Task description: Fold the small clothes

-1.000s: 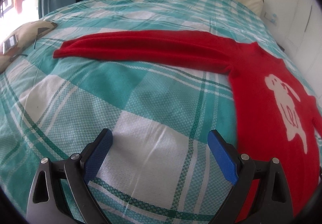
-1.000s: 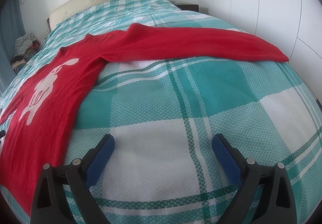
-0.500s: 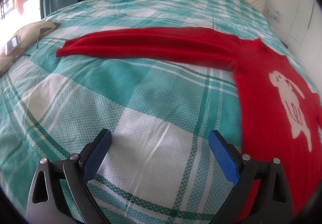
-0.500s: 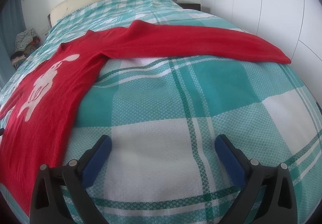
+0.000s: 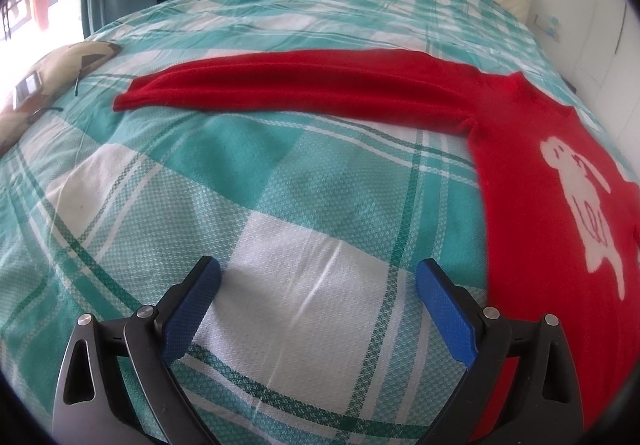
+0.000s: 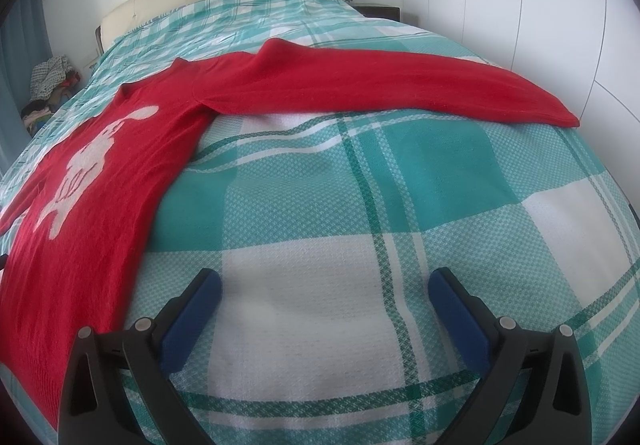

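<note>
Left hand-held gripper (image 5: pixel 318 285) spread wide, holding nothing, over the bed (image 5: pixel 280 205); right hand-held gripper (image 6: pixel 324 295) likewise wide, empty; red sweater (image 6: pixel 120 173) flat at 10 o'clock, sleeves outstretched.

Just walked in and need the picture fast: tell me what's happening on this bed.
A person is about to fold a red sweater spread flat on a green plaid bedspread, both sleeves stretched out sideways. The left hand-held gripper and the right hand-held gripper are both open and empty, held over bare bedspread near the sweater's lower part. Nothing is folded yet.
</note>
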